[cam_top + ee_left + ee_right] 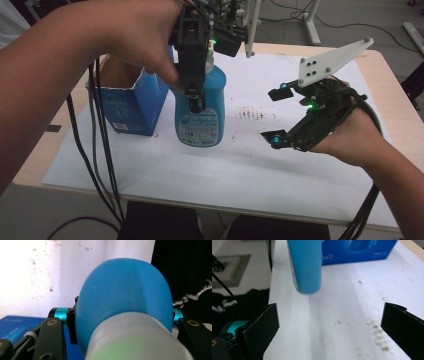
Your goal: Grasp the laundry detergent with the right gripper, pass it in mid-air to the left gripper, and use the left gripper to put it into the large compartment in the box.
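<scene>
A blue bottle (202, 107) with a printed label and a white cap (135, 340) stands upright, left of the table's middle. My left gripper (196, 102) comes down from above and is shut on the bottle's (125, 297) shoulder, one jaw on each side. In the right gripper view the bottle's (307, 267) rounded base looks to hang just above the white sheet (342, 307). My right gripper (277, 116) is off to the bottle's right, level and pointing toward it. Its jaws stand wide open with nothing between them, as the right gripper (332, 322) view confirms.
An open-topped blue box (132, 107) stands just left of the bottle. The white sheet (240, 165) covers the table and bears dark smudges (252, 114). Black cables (100, 165) hang over the front left edge. A white stand (252, 30) rises at the back.
</scene>
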Demonstrator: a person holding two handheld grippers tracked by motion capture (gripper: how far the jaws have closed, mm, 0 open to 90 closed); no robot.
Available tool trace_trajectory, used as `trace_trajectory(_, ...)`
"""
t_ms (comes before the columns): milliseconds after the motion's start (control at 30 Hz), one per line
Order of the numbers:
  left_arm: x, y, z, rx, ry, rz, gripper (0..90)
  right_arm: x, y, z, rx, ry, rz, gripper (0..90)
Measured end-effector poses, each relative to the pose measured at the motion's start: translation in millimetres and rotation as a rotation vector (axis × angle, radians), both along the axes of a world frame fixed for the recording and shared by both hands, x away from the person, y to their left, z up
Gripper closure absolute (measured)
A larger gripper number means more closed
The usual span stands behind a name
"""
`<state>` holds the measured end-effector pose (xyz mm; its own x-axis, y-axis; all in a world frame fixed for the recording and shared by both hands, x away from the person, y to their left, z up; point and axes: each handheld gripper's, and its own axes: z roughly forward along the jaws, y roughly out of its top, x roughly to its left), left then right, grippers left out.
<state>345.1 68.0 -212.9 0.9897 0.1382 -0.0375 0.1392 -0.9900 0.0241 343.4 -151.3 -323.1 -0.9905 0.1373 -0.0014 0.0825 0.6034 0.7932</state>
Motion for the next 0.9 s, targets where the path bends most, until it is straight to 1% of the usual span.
trace_trajectory(33,0.4,1.2,2.5,-0.001,0.001,0.014,39.1,0.9,-2.6,2.2,-0.020,0.002,0.003,0.8)
trace_trajectory(67,1.1,2.5,5.4,-0.002,0.001,0.028,39.1,2.1,-4.7,4.3,-0.046,-0.008,0.003,0.8)
trace_trajectory(133,3.4,5.6,13.3,-0.011,0.004,0.068,39.0,4.6,-8.9,10.6,-0.122,-0.013,0.007,0.7)
trace_trajectory(167,4.0,6.9,16.1,-0.013,0.004,0.080,39.0,4.9,-10.7,14.3,-0.154,-0.044,0.003,0.7)
trace_trajectory(200,4.9,8.5,20.2,-0.014,0.004,0.096,39.0,4.9,-12.2,17.6,-0.172,-0.055,0.003,0.7)
trace_trajectory(233,5.5,10.4,24.0,-0.021,0.004,0.117,39.0,5.7,-14.2,22.1,-0.193,-0.056,0.013,0.7)
trace_trajectory(267,6.4,11.8,27.0,-0.023,0.004,0.129,39.0,6.4,-15.7,26.2,-0.217,-0.070,0.017,0.7)
trace_trajectory(333,8.6,16.8,36.4,-0.034,0.007,0.183,38.9,7.1,-19.2,34.5,-0.263,-0.089,0.022,0.7)
trace_trajectory(367,11.0,20.8,42.9,-0.043,0.014,0.228,39.0,7.5,-21.0,38.3,-0.289,-0.091,0.022,0.7)
trace_trajectory(400,12.4,23.1,46.2,-0.046,0.017,0.254,39.0,8.6,-23.6,43.1,-0.324,-0.099,0.029,0.7)
trace_trajectory(467,14.4,27.5,52.5,-0.057,0.024,0.309,39.0,9.7,-26.2,47.1,-0.348,-0.103,0.035,0.8)
trace_trajectory(533,17.2,34.3,61.8,-0.068,0.022,0.391,38.9,10.1,-29.6,52.2,-0.371,-0.106,0.036,0.8)
trace_trajectory(567,18.2,36.5,64.9,-0.069,0.017,0.414,38.9,10.6,-30.8,53.9,-0.378,-0.110,0.043,0.8)
trace_trajectory(600,20.4,41.0,69.7,-0.067,0.016,0.449,38.9,10.3,-31.5,55.1,-0.385,-0.110,0.043,0.8)
trace_trajectory(667,24.1,49.2,77.8,-0.066,0.007,0.499,38.9,10.6,-32.2,56.7,-0.407,-0.106,0.052,0.8)
trace_trajectory(733,27.7,58.4,85.8,-0.071,-0.002,0.570,38.9,9.9,-31.8,56.7,-0.427,-0.103,0.063,0.8)
trace_trajectory(767,30.3,64.6,90.9,-0.076,-0.008,0.618,38.9,9.5,-31.4,56.7,-0.433,-0.101,0.071,0.9)
trace_trajectory(833,33.8,73.3,96.8,-0.091,-0.021,0.671,38.9,8.9,-30.6,55.9,-0.435,-0.096,0.083,0.9)
trace_trajectory(900,37.5,86.7,104.9,-0.105,-0.047,0.772,38.9,8.8,-30.0,55.2,-0.443,-0.098,0.089,0.8)
